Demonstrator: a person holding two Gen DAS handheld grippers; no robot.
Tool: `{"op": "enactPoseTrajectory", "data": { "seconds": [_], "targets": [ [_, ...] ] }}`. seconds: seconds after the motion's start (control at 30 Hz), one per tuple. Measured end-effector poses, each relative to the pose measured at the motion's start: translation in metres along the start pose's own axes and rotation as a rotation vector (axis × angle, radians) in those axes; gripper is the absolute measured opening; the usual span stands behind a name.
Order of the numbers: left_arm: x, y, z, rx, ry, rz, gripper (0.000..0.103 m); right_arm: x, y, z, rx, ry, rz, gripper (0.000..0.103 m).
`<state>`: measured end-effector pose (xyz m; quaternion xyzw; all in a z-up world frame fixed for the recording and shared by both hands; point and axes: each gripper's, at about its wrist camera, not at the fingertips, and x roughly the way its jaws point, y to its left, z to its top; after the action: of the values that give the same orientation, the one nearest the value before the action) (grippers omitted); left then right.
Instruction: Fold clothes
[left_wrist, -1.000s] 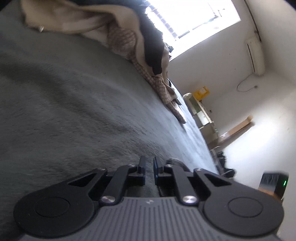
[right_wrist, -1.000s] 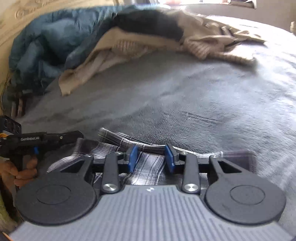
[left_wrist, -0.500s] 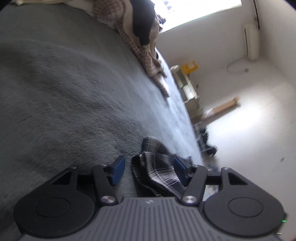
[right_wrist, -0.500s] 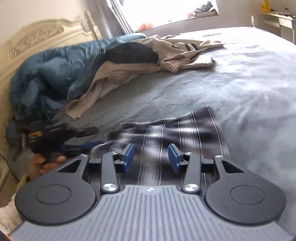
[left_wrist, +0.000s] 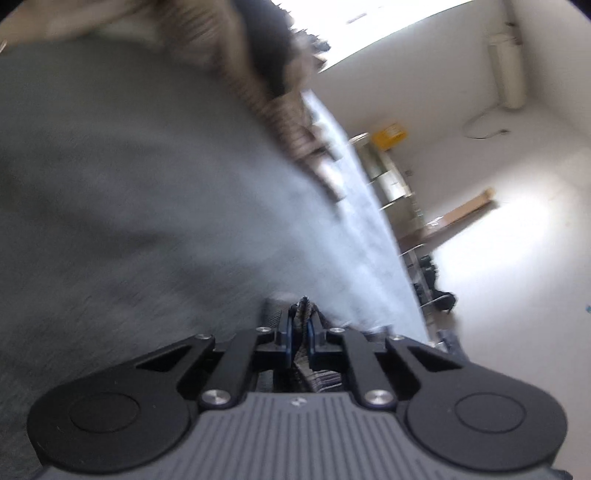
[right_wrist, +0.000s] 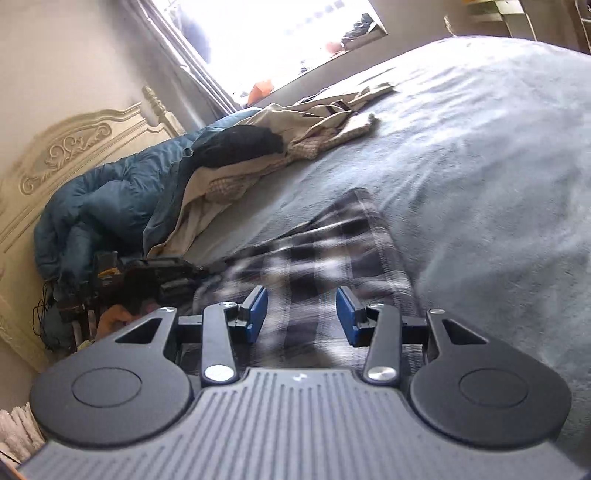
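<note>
A bright window (right_wrist: 295, 37) floods the white walls (left_wrist: 424, 92) with daylight; a carved cream headboard (right_wrist: 74, 147) stands behind the grey bed (right_wrist: 480, 147), shelves (left_wrist: 391, 184) beyond.

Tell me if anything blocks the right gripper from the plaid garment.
Nothing visible does. The right gripper hangs open directly over the plaid garment, which lies spread on the grey blanket. The pile of clothes sits farther off near the headboard. The left gripper pinches the garment's other end.
</note>
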<state>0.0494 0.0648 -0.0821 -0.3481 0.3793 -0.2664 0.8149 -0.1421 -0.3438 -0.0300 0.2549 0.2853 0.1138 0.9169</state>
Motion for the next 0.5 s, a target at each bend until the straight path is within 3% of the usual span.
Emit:
{"op": "enactPoseTrajectory", "data": {
  "seconds": [0.1,0.33,0.43,0.5],
  "targets": [
    [0.004,-0.012,0.003,0.071,-0.024,-0.006,0.008,0.001,-0.01,-0.001,0.02,0.002,-0.012,0.041],
    [0.015,0.015,-0.002,0.002,0.03,0.024,0.008,0.011,-0.014,-0.004,0.035,0.02,-0.036,0.041],
    [0.016,0.019,-0.003,0.003,0.038,0.022,0.009,0.013,-0.004,-0.004,-0.023,0.022,-0.037,0.041],
    [0.018,0.021,-0.001,-0.016,0.046,0.015,0.01,0.014,0.016,-0.005,-0.133,0.023,-0.002,0.041]
  ]
}}
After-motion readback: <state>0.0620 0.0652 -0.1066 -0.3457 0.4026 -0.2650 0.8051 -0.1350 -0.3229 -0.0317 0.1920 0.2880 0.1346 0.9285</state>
